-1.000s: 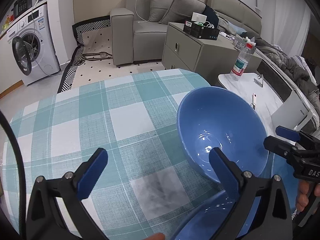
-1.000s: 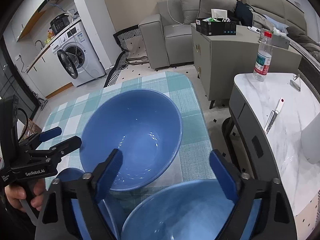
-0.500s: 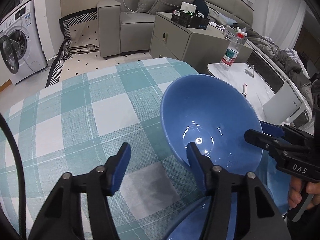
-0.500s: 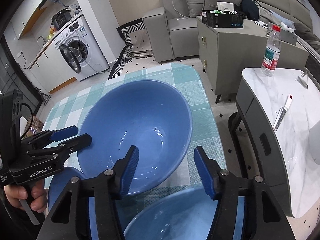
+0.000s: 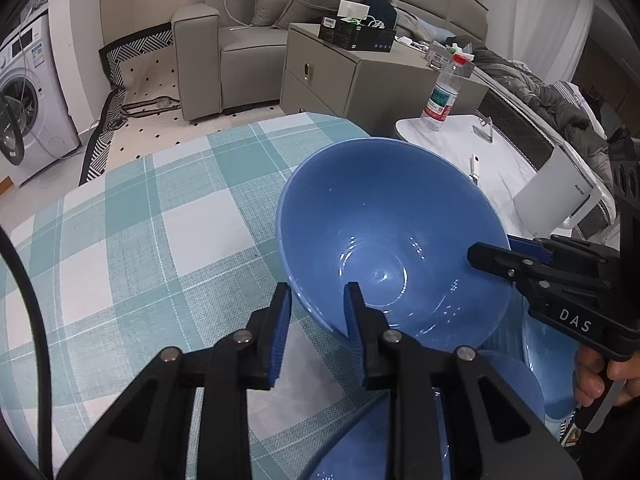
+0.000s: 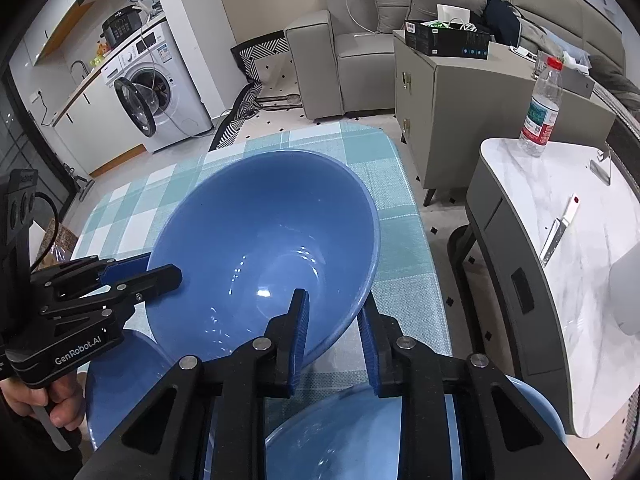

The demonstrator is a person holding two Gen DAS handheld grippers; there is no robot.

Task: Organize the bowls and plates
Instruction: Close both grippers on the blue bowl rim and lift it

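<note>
Now both your claws pinch the rim of one large blue bowl.
From the left wrist, your left claw point(image 5: 316, 312) is closed on the bowl point(image 5: 384, 240), tilted over the checked counter point(image 5: 132, 248). From the right wrist, your right claw point(image 6: 334, 330) grips the opposite rim, with another bowl point(image 6: 340, 436) below.

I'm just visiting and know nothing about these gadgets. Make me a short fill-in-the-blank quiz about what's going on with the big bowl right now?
1. The large glossy bowl gripped at its rim is coloured ____.
2. The left gripper and the right gripper hold the rim on ____ sides.
3. The checked tablecloth is white and ____.
4. The clear plastic bottle has a ____ cap.

Missing words: blue; opposite; teal; red
</note>
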